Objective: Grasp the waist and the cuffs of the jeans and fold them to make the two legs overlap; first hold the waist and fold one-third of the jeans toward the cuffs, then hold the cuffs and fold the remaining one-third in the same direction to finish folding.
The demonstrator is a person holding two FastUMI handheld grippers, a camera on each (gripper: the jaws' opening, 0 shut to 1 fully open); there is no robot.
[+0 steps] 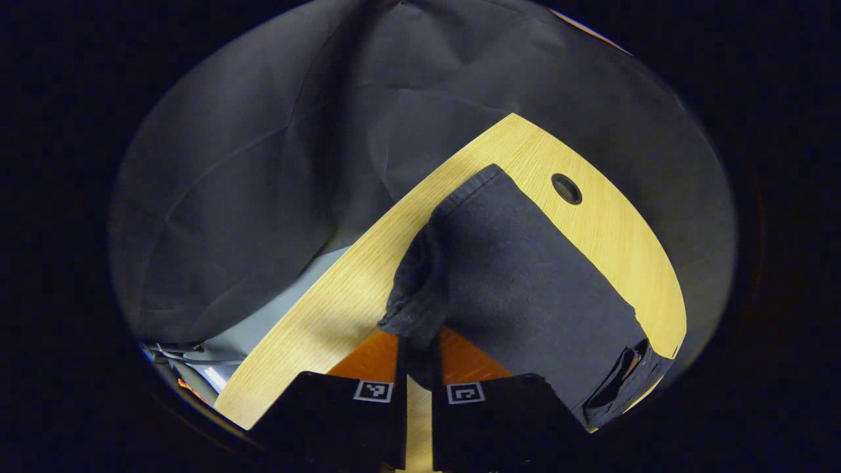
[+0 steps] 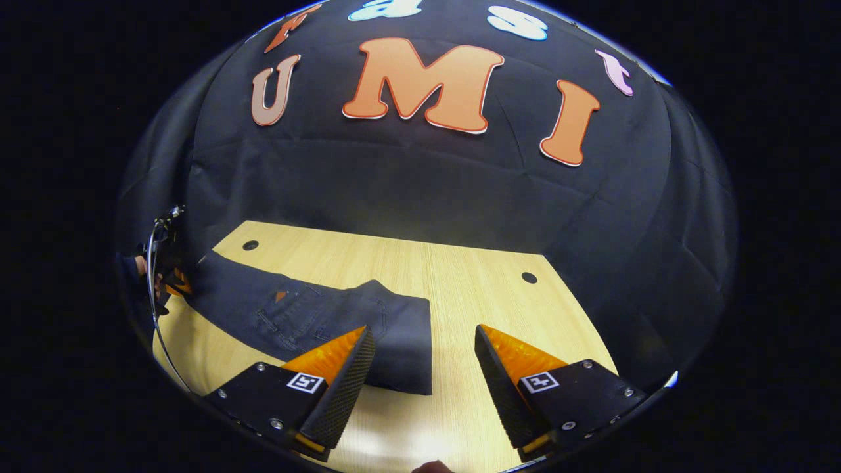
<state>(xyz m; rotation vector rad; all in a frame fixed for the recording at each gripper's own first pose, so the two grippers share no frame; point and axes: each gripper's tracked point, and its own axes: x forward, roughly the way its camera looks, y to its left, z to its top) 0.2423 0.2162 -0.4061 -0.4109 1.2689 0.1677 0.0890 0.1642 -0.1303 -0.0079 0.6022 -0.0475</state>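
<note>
The jeans (image 2: 315, 315) lie on the desk (image 2: 460, 276) as a long dark band, already doubled so one leg seems to sit on the other. Their long axis runs from the end near the right gripper (image 2: 420, 368) away to the far end, where the left gripper (image 1: 418, 355) holds the cloth.

In the left gripper view the fingers are nearly closed, with a bunched corner of denim (image 1: 407, 315) pinched between them. It looks like a cuff edge, though the bunching makes that hard to confirm. In the right gripper view the fingers stand wide apart and hold nothing. One finger (image 2: 341, 374) hovers over the near end of the jeans, the other over bare desk.

Denim like this is soft but fairly heavy and thick. It should drape and sag when lifted, keep a crease reasonably well, and not slip easily. The best holds are probably the stitched edges, the waistband corners and the cuff hems, where the layers are firm enough to pinch together.
</note>
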